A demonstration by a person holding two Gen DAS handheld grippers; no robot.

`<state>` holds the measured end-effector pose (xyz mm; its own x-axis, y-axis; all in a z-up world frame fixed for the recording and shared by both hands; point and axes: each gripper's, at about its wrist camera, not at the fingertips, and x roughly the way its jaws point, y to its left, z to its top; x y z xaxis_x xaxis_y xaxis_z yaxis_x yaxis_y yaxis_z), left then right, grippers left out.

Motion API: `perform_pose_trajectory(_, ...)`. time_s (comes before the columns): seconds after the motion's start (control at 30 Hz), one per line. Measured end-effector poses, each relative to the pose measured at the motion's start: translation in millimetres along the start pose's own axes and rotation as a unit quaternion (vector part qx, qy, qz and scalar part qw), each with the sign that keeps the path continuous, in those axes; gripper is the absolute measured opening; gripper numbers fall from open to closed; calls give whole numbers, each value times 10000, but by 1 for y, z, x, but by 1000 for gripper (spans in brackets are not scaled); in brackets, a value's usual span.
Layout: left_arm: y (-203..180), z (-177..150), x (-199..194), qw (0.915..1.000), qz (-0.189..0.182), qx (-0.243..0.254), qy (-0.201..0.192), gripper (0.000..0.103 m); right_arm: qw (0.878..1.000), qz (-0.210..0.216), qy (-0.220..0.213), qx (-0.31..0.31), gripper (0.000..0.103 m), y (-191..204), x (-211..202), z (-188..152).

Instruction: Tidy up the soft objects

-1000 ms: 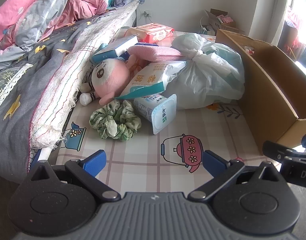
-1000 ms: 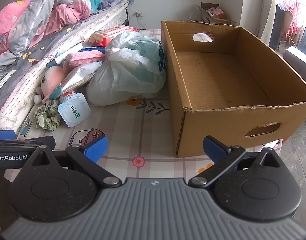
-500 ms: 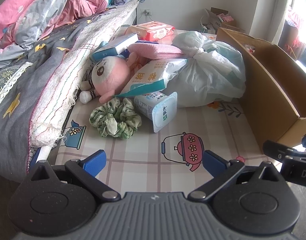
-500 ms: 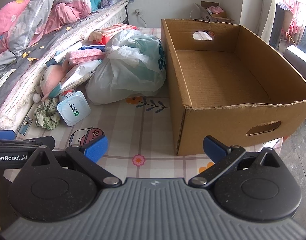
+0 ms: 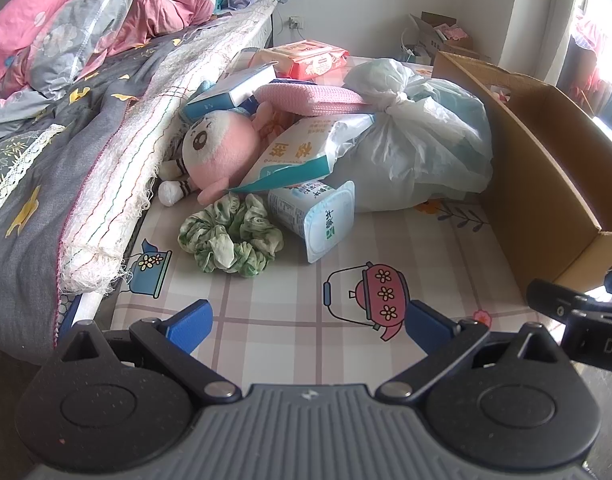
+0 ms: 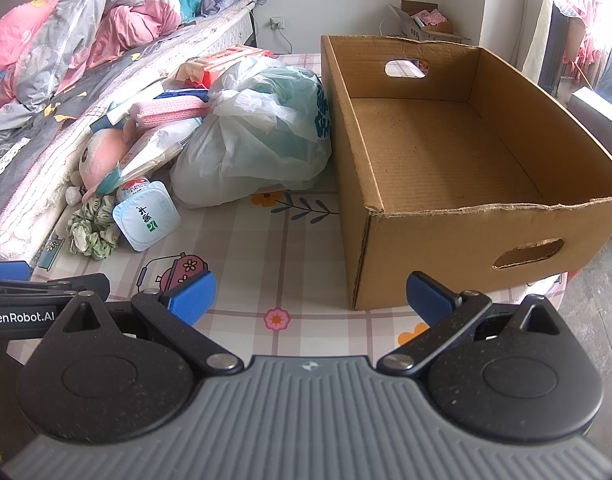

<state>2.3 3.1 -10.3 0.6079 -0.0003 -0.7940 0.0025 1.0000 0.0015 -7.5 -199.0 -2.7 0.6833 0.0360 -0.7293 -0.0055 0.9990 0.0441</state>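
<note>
Soft objects [image 5: 231, 236] are being left unsorted beside an empty cardboard box [image 6: 446, 152], both grippers' fingers [image 5: 189, 322] being held open.

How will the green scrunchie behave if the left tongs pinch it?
The green scrunchie looks like ruffled fabric, so it will probably squash and droop, not hold shape. Likely light. Lying flat on the patterned mat, it shouldn't roll.
</note>
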Motion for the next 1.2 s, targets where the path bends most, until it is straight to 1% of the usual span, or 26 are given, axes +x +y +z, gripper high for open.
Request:
perform_pose_trajectory(0.37, 0, -1, 1, 10000, 43, 10, 69, 102, 10000, 5, 26, 20, 102, -1, 2, -1)
perform_pose_trajectory(0.53, 5, -2, -1, 10000, 59, -15, 23, 102, 10000, 58, 44, 33, 102, 0, 1, -3)
perform_pose_trajectory(0.67, 13, 4, -6, 9998, 117, 65, -156, 102, 9998, 151, 26, -101, 102, 6, 2, 0)
perform_pose_trajectory(0.8, 28, 21, -18, 9981, 254, 136, -535, 102, 9991, 264, -259, -219, 102, 14, -1, 20)
perform_pose_trajectory(0.83, 33, 26, -21, 9975, 272, 156, -634, 102, 9990, 374, -250, -84, 102, 14, -1, 27)
perform_pose_trajectory(0.9, 42, 38, -26, 9960, 264, 213, -823, 103, 9958, 824, -377, 134, 102, 13, 1, 42)
perform_pose_trajectory(0.97, 53, 48, -30, 9944, 171, 176, -1025, 103, 9931, 1026, -531, 219, 102, 18, -3, 57)
perform_pose_trajectory(1.03, 66, 59, -32, 9922, 34, 79, -1247, 103, 9893, 1263, -694, 211, 102, 26, -7, 72)
perform_pose_trajectory(1.1, 78, 70, -31, 9905, -78, -23, -1370, 103, 9863, 1435, -809, 122, 102, 36, -10, 85)
perform_pose_trajectory(1.2, 90, 89, -25, 9890, -65, -17, -1479, 103, 9805, 1782, -812, -131, 102, 54, -12, 106)
